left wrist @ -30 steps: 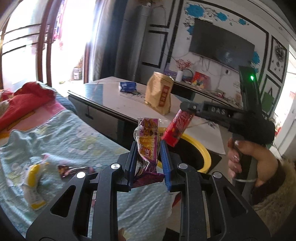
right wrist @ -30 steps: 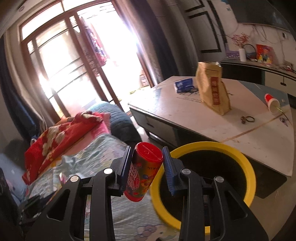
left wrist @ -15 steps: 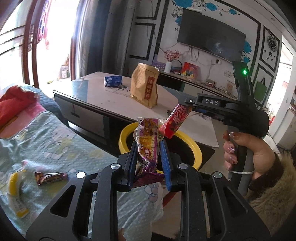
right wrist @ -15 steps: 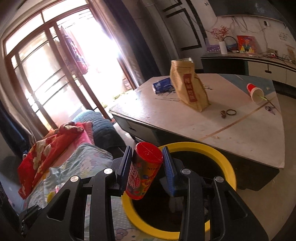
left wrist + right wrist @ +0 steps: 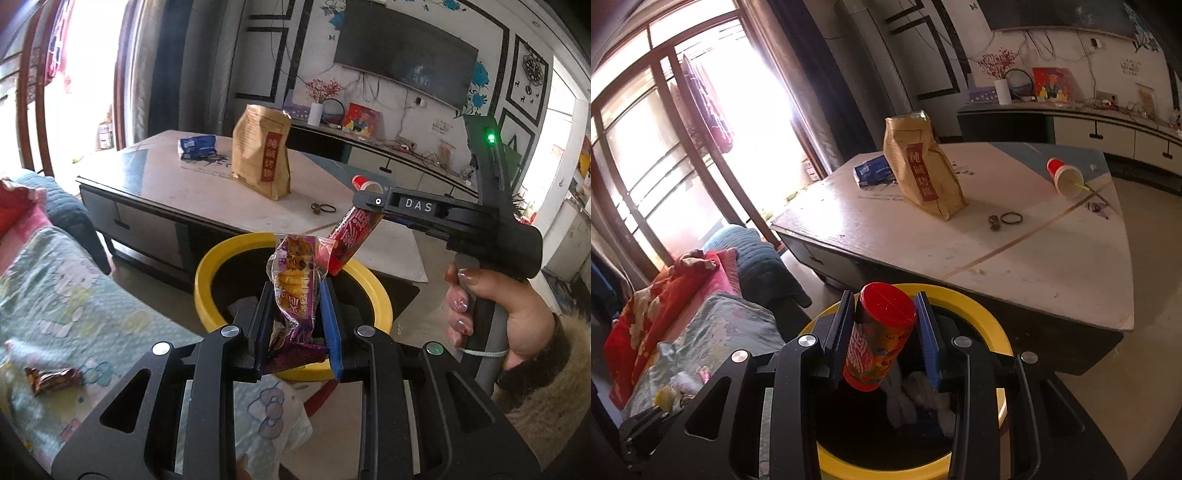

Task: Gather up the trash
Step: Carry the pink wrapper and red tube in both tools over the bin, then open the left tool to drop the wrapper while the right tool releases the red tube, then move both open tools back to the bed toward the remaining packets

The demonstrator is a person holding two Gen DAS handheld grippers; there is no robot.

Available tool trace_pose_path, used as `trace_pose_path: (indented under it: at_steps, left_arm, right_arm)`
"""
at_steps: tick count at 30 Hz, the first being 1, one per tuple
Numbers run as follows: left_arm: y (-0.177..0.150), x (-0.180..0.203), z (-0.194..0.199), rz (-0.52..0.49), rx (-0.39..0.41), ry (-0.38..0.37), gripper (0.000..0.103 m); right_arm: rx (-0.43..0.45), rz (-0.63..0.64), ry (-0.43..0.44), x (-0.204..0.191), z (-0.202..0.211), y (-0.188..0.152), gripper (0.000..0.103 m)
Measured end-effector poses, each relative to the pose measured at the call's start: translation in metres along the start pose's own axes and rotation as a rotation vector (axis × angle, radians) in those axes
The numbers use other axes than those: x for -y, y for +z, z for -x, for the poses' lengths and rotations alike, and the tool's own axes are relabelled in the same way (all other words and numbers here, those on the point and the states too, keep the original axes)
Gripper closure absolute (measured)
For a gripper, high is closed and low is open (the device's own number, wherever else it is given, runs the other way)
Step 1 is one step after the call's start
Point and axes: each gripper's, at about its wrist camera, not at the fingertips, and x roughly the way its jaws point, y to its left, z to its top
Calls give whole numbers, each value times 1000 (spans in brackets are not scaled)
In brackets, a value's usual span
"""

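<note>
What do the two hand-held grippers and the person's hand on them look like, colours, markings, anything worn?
Both are black frames with silver bolt heads. On the left hand-held gripper one finger pad is black, the other blue; the right hand-held gripper matches. From the left wrist view, the right one is pistol-shaped, marked "DAS" in white, with a green light on its upright mast. The hand wears nail polish and a fuzzy tan sleeve.

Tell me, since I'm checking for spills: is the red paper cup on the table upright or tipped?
Tipped. The red paper cup lies on its side on the white table, open mouth facing the camera.
</note>
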Motion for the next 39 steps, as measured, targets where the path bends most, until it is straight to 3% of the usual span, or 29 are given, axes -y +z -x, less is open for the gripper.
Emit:
trace_pose_path:
  at_steps: [6, 8, 9, 10, 12, 17, 30, 39]
  left_arm:
    - [3, 4, -26, -16, -27, -10, 82]
    - [4, 6, -33, -16, -30, -18, 75]
    - [5, 6, -35, -17, -28, -21, 67]
    - [5, 6, -36, -18, -25, -20, 52]
    - [7, 4, -37, -9, -12, -15, 36]
    - [7, -5, -21, 25, 32, 9, 13]
    - [-3, -48, 44, 134, 137, 138, 11]
    - [-11, -73, 79, 196, 180, 202, 11]
  right_arm:
    - [-21, -30, -8, 10, -7, -2, 70]
    - [-25, -38, -7, 12, -8, -1, 69]
    - [-25, -39, -5, 12, -8, -2, 69]
    - [-28, -36, -5, 10, -9, -2, 67]
    - [-37, -28, -9, 9, -11, -2, 55]
    - [-40, -11, -10, 2, -13, -3, 51]
    - [-48, 143, 40, -53, -10, -13, 37]
    - [-79, 224, 104, -97, -9, -25, 35]
